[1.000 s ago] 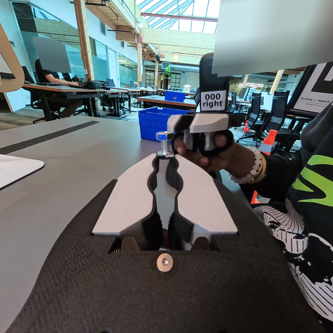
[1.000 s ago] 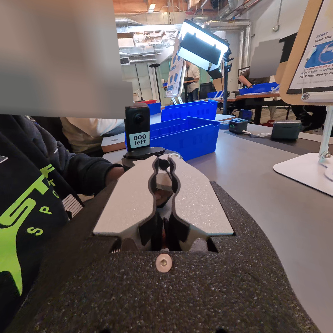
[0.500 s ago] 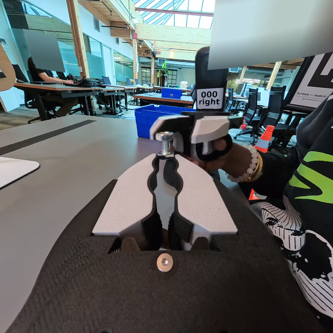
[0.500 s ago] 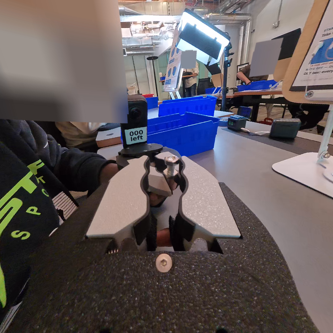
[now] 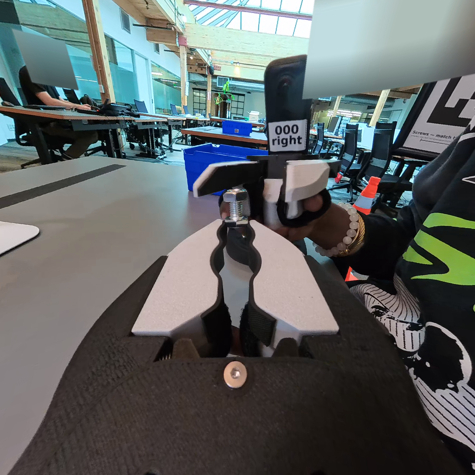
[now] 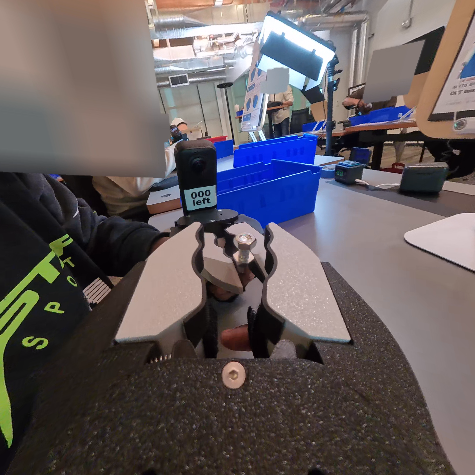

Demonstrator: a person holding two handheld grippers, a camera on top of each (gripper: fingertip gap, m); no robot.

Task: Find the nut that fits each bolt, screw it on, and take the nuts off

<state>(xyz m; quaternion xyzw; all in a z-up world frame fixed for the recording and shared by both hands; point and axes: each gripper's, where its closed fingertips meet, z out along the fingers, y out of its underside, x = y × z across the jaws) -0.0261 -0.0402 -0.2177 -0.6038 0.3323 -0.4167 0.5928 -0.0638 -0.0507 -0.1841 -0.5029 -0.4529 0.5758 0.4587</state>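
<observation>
Above grey table (image 5: pixel 77 231), left gripper (image 5: pixel 235 225) jaws clamp nut (image 5: pixel 236 221); right gripper (image 6: pixel 232 232) jaws gape around bolt (image 6: pixel 244 248).

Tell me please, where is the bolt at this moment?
The bolt stands upright in the middle of the left wrist view, its nut pinched at the left gripper tips, head up just under the open right gripper.
</observation>
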